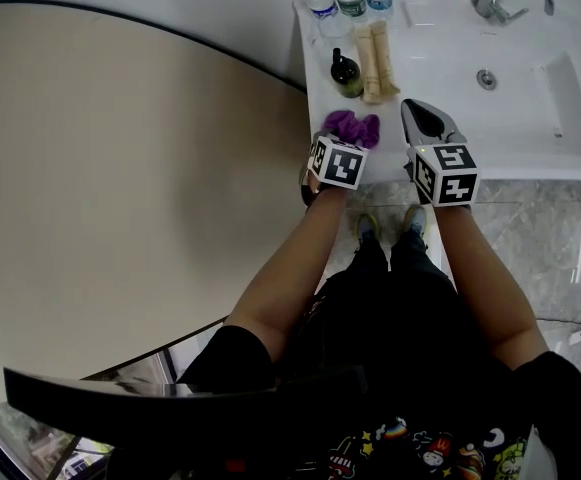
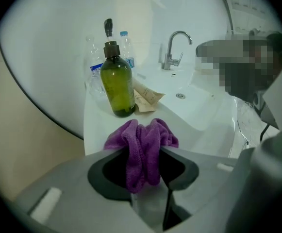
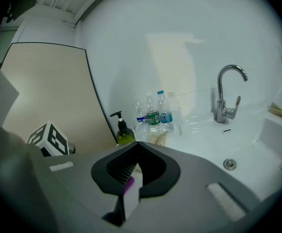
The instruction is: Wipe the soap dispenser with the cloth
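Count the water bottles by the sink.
3, in a row behind the soap dispenser: a near bottle beside it, a middle bottle, and an end bottle toward the tap. More may hide behind them.

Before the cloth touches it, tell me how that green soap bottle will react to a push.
The soap bottle stands tall on a narrow base, so a push near the pump would probably tip it. Its glossy sides and the smooth counter suggest it may slide instead if pushed low.
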### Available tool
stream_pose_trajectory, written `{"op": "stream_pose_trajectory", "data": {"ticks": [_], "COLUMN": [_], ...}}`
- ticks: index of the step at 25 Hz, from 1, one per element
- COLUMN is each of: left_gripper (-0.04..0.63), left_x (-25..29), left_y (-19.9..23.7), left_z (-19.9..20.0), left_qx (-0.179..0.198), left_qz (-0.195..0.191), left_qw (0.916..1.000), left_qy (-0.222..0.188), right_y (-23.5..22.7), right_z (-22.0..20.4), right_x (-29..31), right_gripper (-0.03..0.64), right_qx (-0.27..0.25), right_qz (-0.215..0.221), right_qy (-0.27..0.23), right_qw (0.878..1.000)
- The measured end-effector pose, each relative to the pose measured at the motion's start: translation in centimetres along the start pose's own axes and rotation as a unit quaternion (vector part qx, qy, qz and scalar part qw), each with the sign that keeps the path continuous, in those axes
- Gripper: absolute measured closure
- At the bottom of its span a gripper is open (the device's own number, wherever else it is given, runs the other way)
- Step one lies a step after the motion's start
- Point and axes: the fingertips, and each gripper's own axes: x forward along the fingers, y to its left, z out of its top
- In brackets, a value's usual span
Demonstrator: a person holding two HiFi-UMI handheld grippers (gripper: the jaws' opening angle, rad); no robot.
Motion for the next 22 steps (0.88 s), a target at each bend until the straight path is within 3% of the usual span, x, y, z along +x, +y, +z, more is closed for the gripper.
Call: {"op": "stream_pose_trajectory", "data": {"ticks": [7, 14, 22], "left_gripper": [0.453, 0.455, 0.455], "left_x": [-1.5, -4.7, -7.2], "left_y": [1.2, 3.2, 4.1], "left_z": [3.6, 8.5, 10.8], "left_qx": [-0.042, -0.044, -0.048], "left_qz": [0.003, 0.018, 0.02], "left_qw": [0.9967, 0.9895, 0.9823], "left_qy": [-0.07, -0.136, -0.18], "right_y": [-0.7, -0.6, 0.2], "right_z": [0.9, 2.2, 3.0], "right_x": [1.1, 1.0, 1.7], "right_gripper": [0.591, 0.591, 0.591], "right_qx": [-0.018, -0.026, -0.036], "right_qz": [0.006, 0.008, 0.012], "right_qy": [0.007, 0.006, 0.008], "right_qw": [1.0, 1.0, 0.999]}}
